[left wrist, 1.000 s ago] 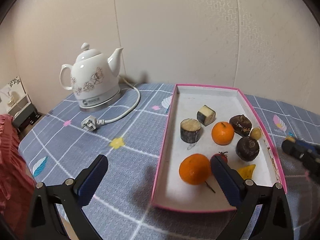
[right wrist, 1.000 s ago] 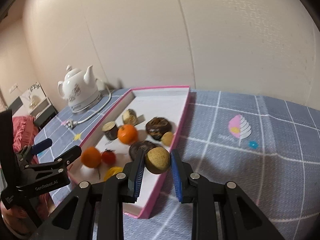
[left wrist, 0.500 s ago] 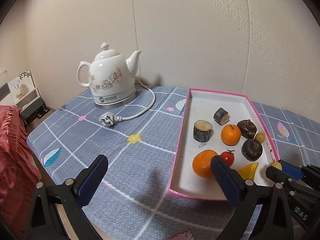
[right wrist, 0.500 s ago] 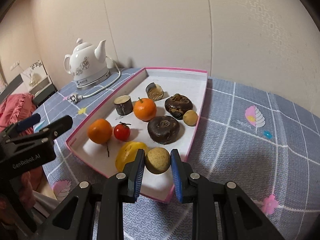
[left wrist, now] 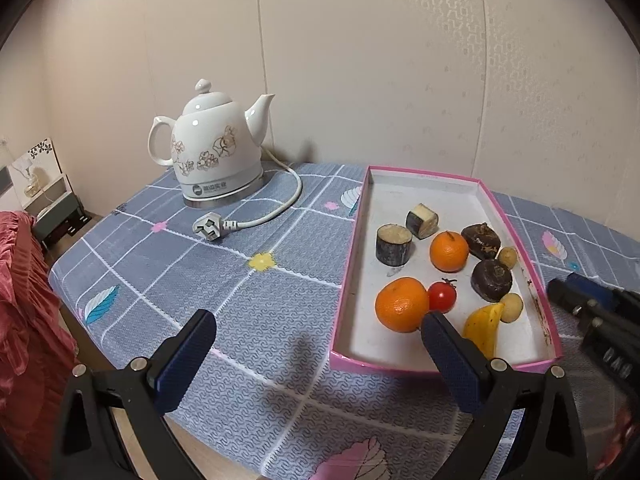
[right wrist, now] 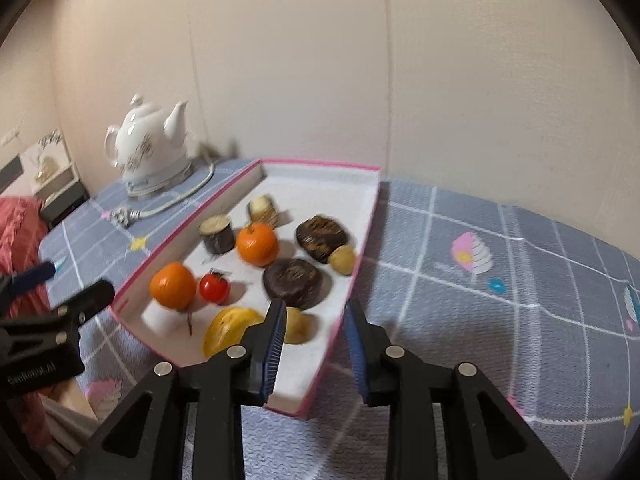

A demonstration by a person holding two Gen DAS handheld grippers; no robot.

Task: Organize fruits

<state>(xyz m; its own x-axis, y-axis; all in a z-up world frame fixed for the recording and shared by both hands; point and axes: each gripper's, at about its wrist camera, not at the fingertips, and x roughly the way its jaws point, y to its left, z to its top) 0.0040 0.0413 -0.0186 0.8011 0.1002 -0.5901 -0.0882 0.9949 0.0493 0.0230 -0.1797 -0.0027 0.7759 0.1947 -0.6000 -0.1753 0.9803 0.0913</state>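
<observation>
A pink-rimmed white tray [left wrist: 436, 196] [right wrist: 244, 184] holds two oranges [left wrist: 401, 309] [right wrist: 257, 243], a cherry tomato [left wrist: 442, 295] [right wrist: 214, 287], a yellow fruit [left wrist: 483, 326] [right wrist: 230, 328], dark brown fruits [left wrist: 491, 279] [right wrist: 292, 282] and cut stem pieces [left wrist: 393, 244]. A small tan round fruit [left wrist: 512, 307] [right wrist: 297, 325] lies in the tray beside the yellow fruit. My right gripper [right wrist: 316, 344] is open and empty just behind it, over the tray's near corner. My left gripper [left wrist: 312, 356] is open and empty above the tablecloth, left of the tray.
A white floral kettle [left wrist: 208, 148] [right wrist: 150, 152] stands on its base at the back left, its cord and plug [left wrist: 210, 229] lying on the blue checked tablecloth [left wrist: 200, 280]. A red fabric [left wrist: 24, 320] hangs past the table's left edge.
My right gripper carried the tan fruit over the tray, opened and let it go; it now lies beside the yellow fruit. My left gripper drew back and to the left.
</observation>
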